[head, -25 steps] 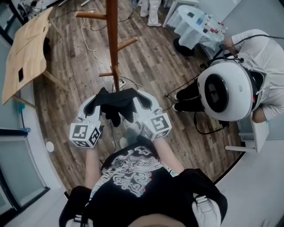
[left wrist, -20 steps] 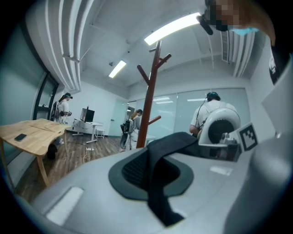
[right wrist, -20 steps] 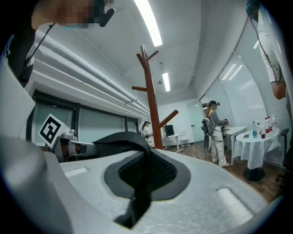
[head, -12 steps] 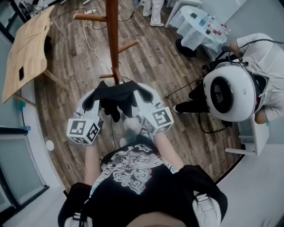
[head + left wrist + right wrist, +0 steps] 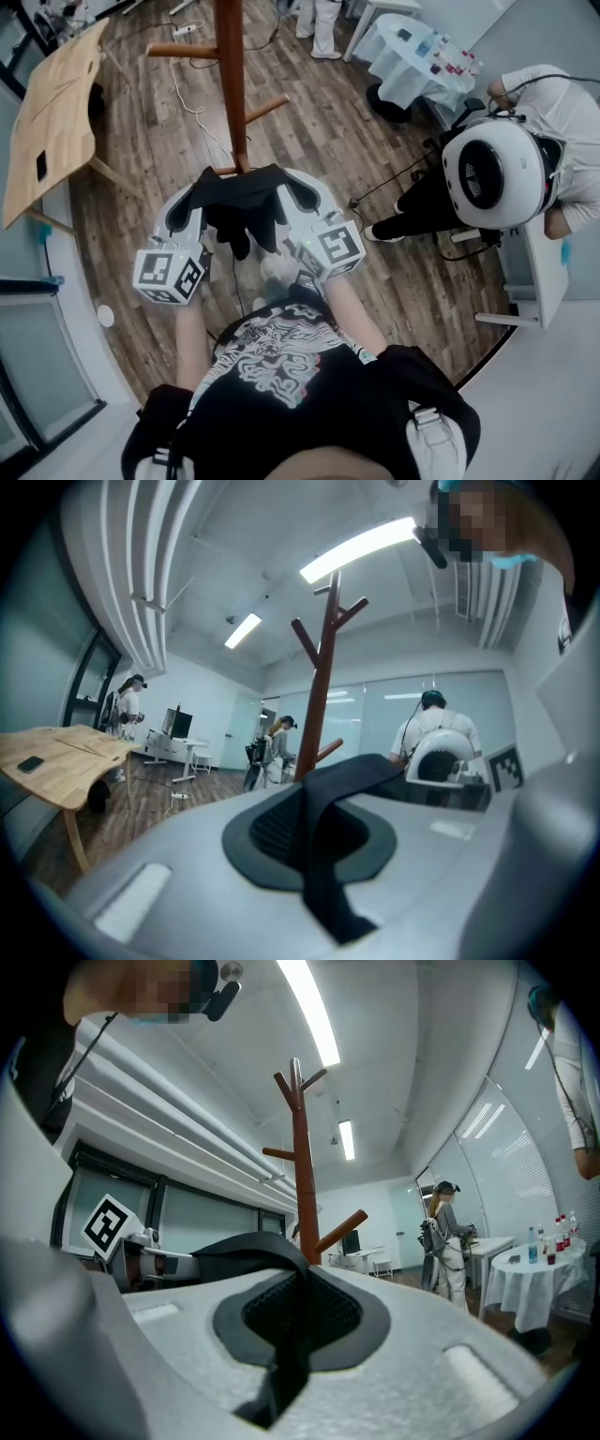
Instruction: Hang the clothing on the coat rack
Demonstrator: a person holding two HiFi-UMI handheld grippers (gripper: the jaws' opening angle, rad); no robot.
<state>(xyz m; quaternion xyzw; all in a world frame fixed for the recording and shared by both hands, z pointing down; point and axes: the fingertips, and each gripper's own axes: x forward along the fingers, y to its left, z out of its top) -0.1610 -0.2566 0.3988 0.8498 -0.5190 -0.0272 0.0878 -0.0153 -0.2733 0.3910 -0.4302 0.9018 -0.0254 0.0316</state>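
Jaws of left gripper (image 5: 192, 202) and right gripper (image 5: 298, 195) clench black clothing (image 5: 242, 199) — stretched between them (coat rack (image 5: 230, 84) just beyond).

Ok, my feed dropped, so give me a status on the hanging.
Grippers: left gripper, right gripper, both shut on the black garment. Garment held spread close to the coat rack, not yet on a peg. Nothing seen between.
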